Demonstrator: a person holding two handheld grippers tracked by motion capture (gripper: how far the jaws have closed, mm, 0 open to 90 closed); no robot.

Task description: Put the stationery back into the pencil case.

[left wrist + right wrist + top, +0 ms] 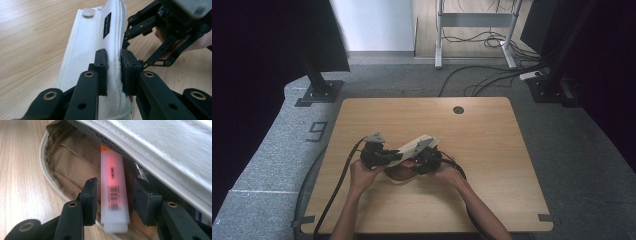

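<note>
1. A light wooden surface [492,150] stands on grey carpet floor [592,160].
2. Black cables [492,75] trail behind it.
3. A white wall panel [374,25] and a metal frame [439,35] stand beyond.

Left gripper [114,72] pinching white pouch [87,50]

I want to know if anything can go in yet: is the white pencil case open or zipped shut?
Open. In the right gripper view the white pencil case gapes, showing its tan lining and a pink highlighter lying inside its mouth.
</note>
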